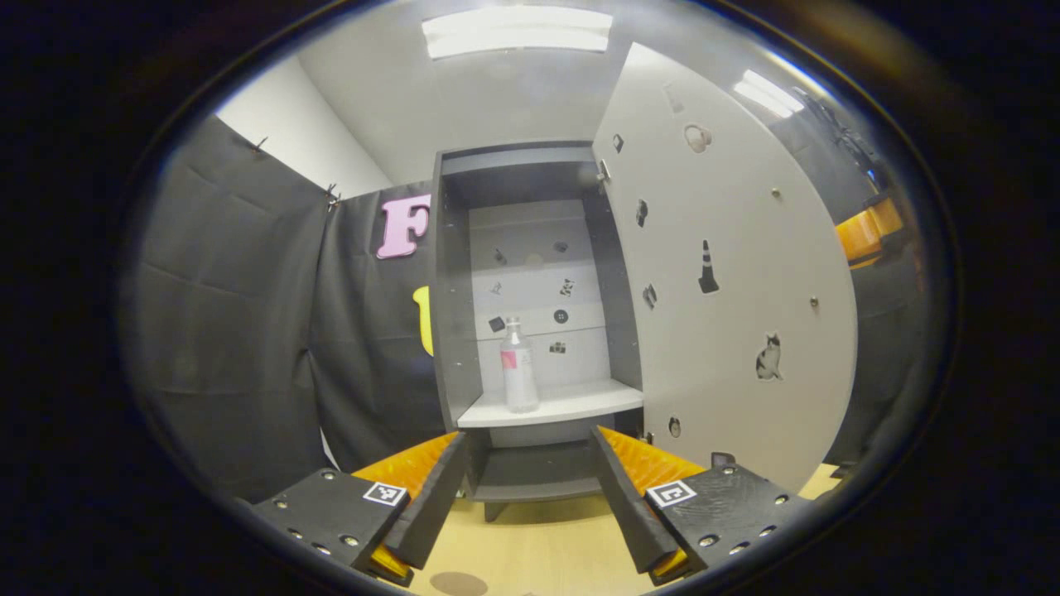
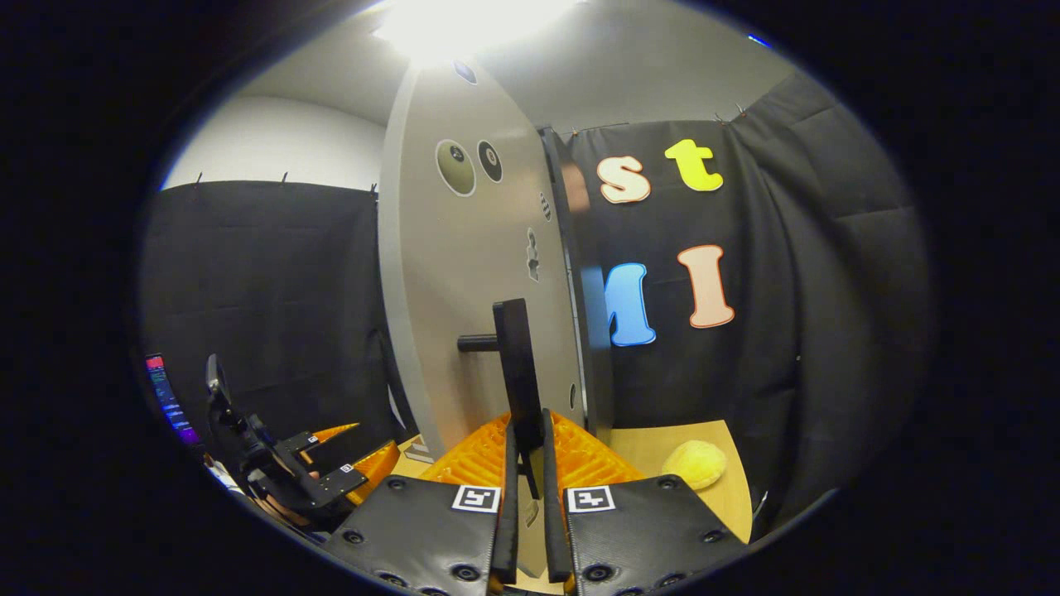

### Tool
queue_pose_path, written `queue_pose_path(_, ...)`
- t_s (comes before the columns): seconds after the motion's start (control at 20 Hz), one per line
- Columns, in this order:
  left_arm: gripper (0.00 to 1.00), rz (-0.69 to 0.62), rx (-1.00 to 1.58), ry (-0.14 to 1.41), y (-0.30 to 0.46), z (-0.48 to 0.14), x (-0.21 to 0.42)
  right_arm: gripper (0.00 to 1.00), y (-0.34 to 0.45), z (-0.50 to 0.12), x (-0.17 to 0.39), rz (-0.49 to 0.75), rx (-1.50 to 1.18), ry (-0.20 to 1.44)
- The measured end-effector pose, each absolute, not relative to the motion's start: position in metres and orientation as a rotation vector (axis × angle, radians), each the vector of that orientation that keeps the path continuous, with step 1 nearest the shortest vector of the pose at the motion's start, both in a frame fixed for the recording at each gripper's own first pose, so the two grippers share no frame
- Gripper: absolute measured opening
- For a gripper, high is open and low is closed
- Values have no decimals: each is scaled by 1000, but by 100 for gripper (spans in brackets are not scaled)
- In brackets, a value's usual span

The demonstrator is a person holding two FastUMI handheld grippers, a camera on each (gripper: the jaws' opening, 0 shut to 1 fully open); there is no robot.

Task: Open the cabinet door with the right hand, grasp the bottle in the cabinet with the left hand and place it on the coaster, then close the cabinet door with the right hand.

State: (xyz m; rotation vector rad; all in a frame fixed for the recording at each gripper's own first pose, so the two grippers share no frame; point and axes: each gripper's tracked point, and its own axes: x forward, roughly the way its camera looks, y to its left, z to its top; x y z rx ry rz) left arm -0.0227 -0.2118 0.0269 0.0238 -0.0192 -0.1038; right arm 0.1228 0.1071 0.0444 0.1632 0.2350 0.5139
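Door [image 1: 729,273] standing wide, right tool [image 2: 525,488] clamping the handle [image 2: 517,372], left tool [image 1: 530,505] gaping open and facing the bottle [image 1: 518,368] upright on the cabinet shelf [image 1: 571,406]; judging it best going straight in, level, closing around the bottle's middle without tipping it.

left gripper [image 1: 530,488] level, fingers spread wide, nothing between them, aimed at the cabinet [image 1: 534,323] opening, well short of it. right gripper [image 2: 525,497] fingers nearly together, clamped on the cabinet's door handle [image 2: 517,372], beside the cabinet.
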Motion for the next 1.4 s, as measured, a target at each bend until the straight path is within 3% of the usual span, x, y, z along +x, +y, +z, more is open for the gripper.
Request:
queue_pose_path(0.25,89,-105,13,-27,-228,43,-13,15,54,36,103,422,132,219)
queue_pose_path(0.35,89,-119,9,-33,-234,53,-8,8,29,27,102,355,132,224)
queue_pose_path(0.4,87,-123,6,-37,-234,58,-5,14,21,22,104,327,131,231)
queue_pose_path(0.5,87,-128,-8,-47,-233,69,2,14,7,14,107,283,119,243)
queue_pose_path(0.55,87,-133,-20,-48,-232,75,6,21,2,11,108,265,111,248)
queue_pose_path(0.75,87,-138,-63,-45,-220,88,31,96,-19,3,112,175,29,228)
queue_pose_path(1.4,87,-192,-75,11,-200,89,177,99,-33,-15,156,13,-19,247)
